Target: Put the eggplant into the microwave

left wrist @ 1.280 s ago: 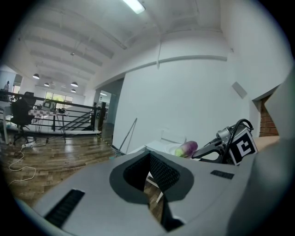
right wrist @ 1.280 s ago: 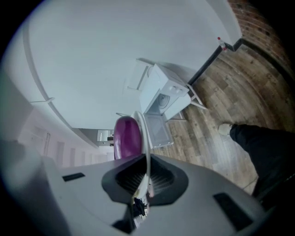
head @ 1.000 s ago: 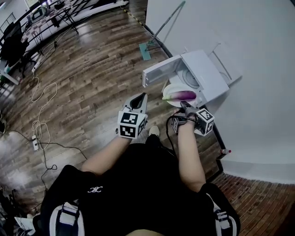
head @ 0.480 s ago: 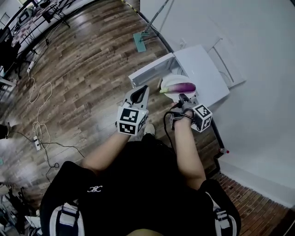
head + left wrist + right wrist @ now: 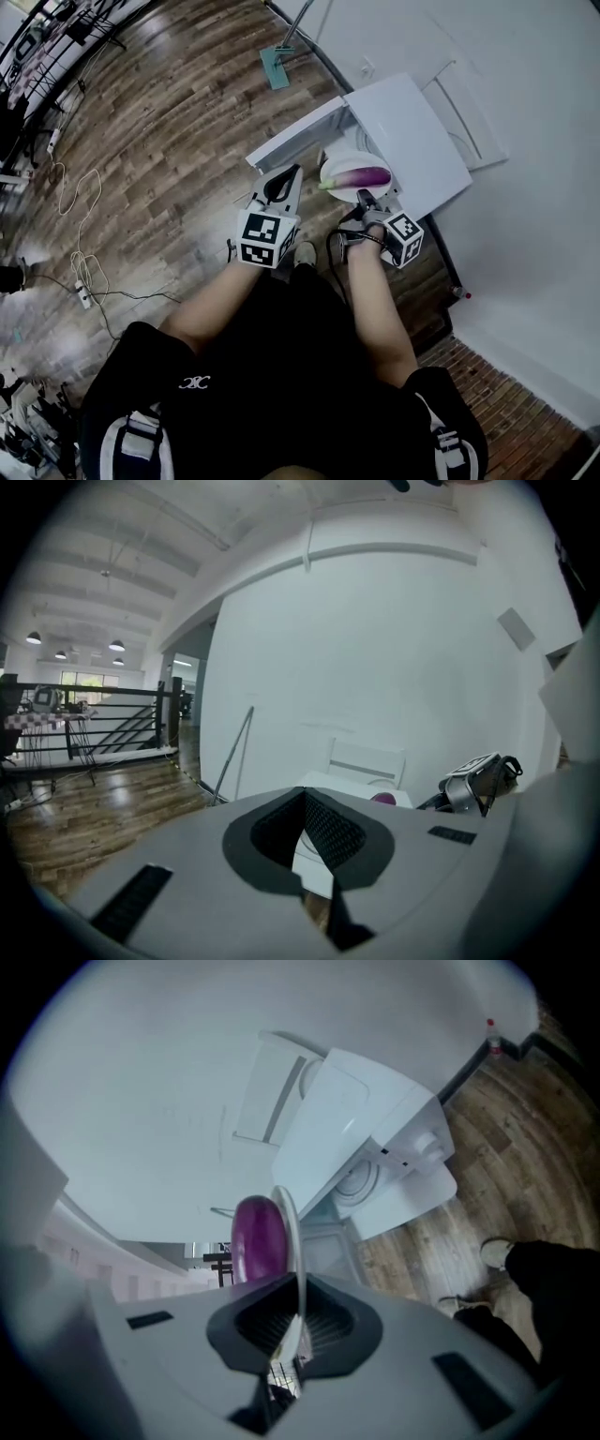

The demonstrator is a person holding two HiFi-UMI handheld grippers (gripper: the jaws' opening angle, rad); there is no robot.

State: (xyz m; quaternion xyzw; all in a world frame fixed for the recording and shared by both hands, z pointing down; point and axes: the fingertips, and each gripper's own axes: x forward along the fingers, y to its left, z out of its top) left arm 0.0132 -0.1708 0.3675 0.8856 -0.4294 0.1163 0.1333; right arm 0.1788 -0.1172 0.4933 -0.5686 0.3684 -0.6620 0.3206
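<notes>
A dark wooden floor [image 5: 169, 122] spreads out away from the microwave [image 5: 412, 131], and a plain white wall [image 5: 525, 112] rises close behind it. The microwave is a white box standing low by that wall, its door [image 5: 295, 141] swung wide open. A mop [image 5: 277, 64] leans against the wall further along from the microwave, and a pale cable [image 5: 80, 187] trails over the boards well away from it. The person stands facing the microwave's open front, both bare forearms reaching toward it. A white plate [image 5: 339, 164] hangs in the air just in front of the opening, between the door and the white body. The right tool [image 5: 364, 199] is clamped on the plate's near rim — its own view shows the thin white edge pinched between the dark pads. The left tool [image 5: 291, 173] hovers just beside the plate, on the door side of the microwave; its jaws are together with nothing between them. The eggplant [image 5: 361, 177] — purple, with a pale green stem end — lies across the plate, outside the microwave and right at its mouth.
</notes>
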